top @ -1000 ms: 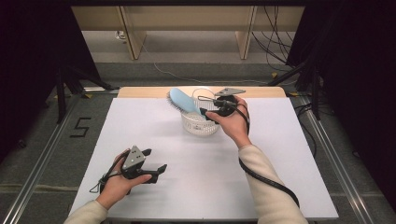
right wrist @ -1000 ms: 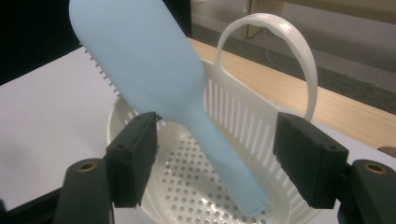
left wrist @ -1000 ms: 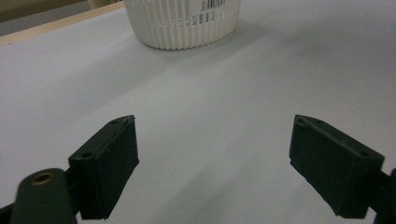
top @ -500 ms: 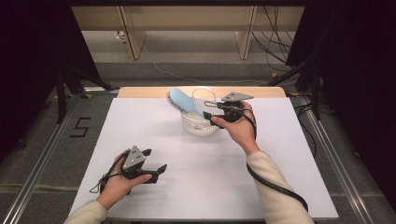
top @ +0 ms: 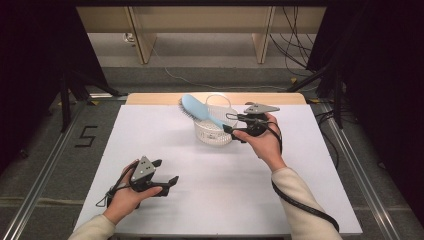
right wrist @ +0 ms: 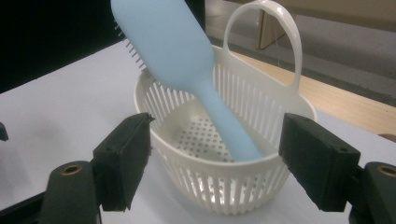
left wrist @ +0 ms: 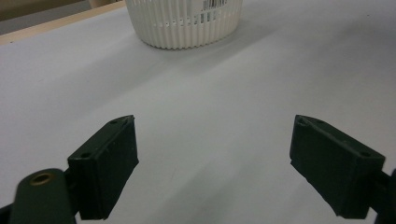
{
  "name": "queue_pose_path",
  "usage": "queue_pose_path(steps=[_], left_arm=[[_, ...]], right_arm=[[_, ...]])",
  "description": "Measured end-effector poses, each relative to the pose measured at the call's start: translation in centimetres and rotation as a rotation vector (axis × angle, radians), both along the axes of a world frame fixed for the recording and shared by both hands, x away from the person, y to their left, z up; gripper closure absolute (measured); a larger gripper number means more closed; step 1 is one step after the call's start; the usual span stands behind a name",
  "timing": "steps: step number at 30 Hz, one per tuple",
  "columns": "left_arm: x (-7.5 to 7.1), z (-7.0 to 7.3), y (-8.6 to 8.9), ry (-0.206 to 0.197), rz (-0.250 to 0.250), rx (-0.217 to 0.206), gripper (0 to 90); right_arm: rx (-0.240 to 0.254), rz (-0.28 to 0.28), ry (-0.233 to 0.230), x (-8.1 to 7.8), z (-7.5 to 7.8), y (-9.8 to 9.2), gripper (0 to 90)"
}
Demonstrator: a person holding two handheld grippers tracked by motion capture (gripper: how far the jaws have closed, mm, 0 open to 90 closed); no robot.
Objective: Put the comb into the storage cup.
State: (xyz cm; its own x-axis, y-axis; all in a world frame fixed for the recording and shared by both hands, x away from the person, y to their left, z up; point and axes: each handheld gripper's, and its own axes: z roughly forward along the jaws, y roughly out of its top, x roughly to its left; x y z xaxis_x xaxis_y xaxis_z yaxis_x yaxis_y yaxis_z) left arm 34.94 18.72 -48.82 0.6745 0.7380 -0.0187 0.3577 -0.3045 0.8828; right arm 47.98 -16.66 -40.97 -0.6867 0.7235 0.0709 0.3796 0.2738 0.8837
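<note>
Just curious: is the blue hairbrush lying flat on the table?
No, the hairbrush stands slanted in the white basket, handle down.

One camera looks down from high above the bench (top: 165, 145). Two sit low behind the tongs, both facing the basket (right wrist: 210, 186).
</note>
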Motion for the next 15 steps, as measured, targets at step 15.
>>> queue_pose_path(steps=[15], left_arm=[[0.0,0.1,0.0,-0.003,0.002,0.0,14.6]], right_arm=[[0.022,-0.035,0.006,-2.0,-0.1,-3.4,25.3]])
